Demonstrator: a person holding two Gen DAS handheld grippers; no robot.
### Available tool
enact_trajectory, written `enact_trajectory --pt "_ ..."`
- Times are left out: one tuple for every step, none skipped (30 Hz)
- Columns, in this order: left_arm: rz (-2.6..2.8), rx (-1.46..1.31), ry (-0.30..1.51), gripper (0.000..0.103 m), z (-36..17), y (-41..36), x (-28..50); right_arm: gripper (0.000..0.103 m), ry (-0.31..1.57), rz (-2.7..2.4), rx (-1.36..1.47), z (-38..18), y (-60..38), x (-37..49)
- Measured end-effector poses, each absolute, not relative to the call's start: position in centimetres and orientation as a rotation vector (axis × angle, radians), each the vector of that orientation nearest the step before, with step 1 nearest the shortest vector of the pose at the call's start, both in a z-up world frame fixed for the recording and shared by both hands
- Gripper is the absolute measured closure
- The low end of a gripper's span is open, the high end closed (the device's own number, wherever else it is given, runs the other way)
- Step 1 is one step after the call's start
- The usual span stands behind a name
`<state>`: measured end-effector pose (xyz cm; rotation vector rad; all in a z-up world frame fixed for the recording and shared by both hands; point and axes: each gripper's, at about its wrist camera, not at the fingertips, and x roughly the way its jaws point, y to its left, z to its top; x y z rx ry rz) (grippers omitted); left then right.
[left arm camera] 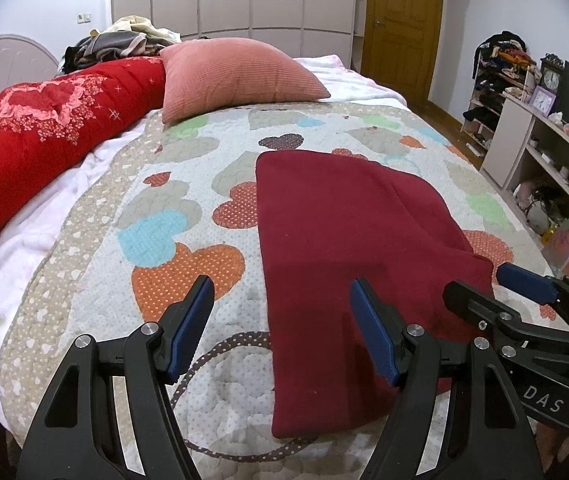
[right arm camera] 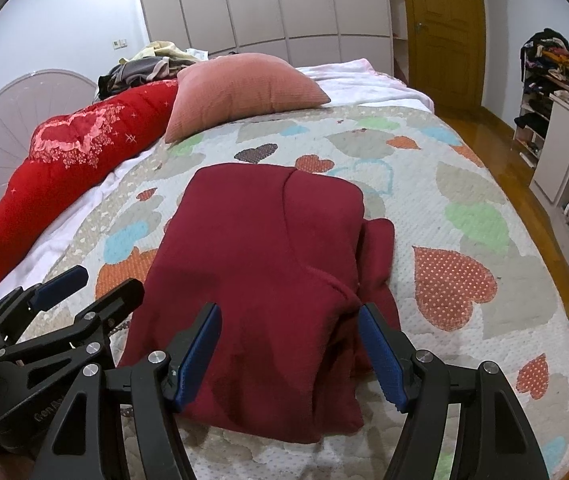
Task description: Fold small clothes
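Observation:
A dark red garment (left arm camera: 344, 220) (right arm camera: 252, 232) lies folded into a long block on the heart-patterned quilt (left arm camera: 188, 184) (right arm camera: 464, 184), with a sleeve or flap bunched along its right side. My left gripper (left arm camera: 281, 284) is open above the garment's near left edge, one finger over the quilt, the other over the cloth. My right gripper (right arm camera: 290, 308) is open over the near right part of the garment, nothing pinched between its blue pads. Each gripper shows in the other's view: the right gripper (left arm camera: 480, 280) at the right, the left gripper (right arm camera: 110, 277) at the left.
A pink cushion (left arm camera: 236, 72) and a red padded bolster (left arm camera: 44, 128) lie at the far and left side of the bed. A heap of clothes (left arm camera: 124, 40) sits behind them. Shelves (left arm camera: 544, 152) with clutter line the right wall beyond a strip of wooden floor (right arm camera: 524, 168).

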<state>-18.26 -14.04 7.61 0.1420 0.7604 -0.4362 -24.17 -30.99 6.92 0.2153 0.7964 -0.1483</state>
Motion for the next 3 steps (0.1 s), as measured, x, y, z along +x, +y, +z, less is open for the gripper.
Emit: enact_trajectory --pt "-0.437 0.141 0.764 0.032 7.47 -13.98 -18.12 0.035 0.798 -0.150 0.216 6.88 -30.96 -24.23" --pt "-0.437 0.141 0.766 0.032 7.42 -13.88 -17.98 0.035 0.800 -0.150 0.216 6.81 -30.96 -24.20" --pt "-0.436 0.141 0.769 0.032 7.39 -13.73 -17.75 0.035 0.802 -0.151 0.217 6.72 -31.02 -24.15"
